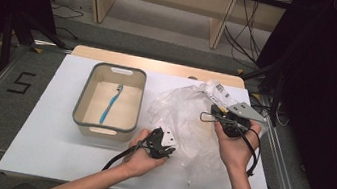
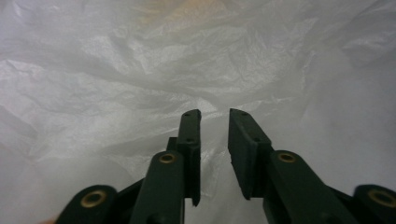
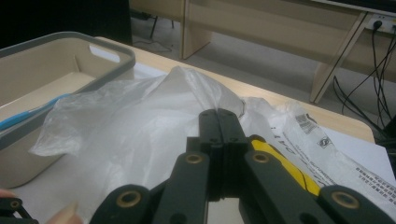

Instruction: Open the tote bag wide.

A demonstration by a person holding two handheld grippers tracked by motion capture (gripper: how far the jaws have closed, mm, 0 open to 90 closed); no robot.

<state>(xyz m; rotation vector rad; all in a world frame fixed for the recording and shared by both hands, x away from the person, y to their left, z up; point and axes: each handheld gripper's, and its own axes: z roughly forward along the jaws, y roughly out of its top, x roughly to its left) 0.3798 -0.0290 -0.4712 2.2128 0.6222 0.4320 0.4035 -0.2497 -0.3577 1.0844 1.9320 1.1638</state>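
My left gripper (image 2: 215,116) has its jaws a little way apart, a narrow gap with nothing pinched in it. Its own view looks straight into the clear plastic bag (image 2: 140,70), crinkled film just past the tips. I can't tell from there whether the tips brush it.

The right gripper (image 3: 219,114) has its jaws pressed right together. In its own view the bag (image 3: 140,116) rises in a peak right at the tips, so it looks like a fold of film is clamped there, though the actual pinch point is hidden behind the jaws. That view also catches a yellow strip (image 3: 280,161) running beside one jaw, plus printed text and a barcode on the bag's far part.

The high view gives the layout: the bag (image 1: 188,117) is spread over the right half of the white surface (image 1: 45,126), left gripper (image 1: 161,144) at its near-left edge, right gripper (image 1: 225,121) on its far-right part. The grey-rimmed tub (image 1: 84,93) sits just left of the bag, with a blue toothbrush (image 1: 111,103) lying inside.
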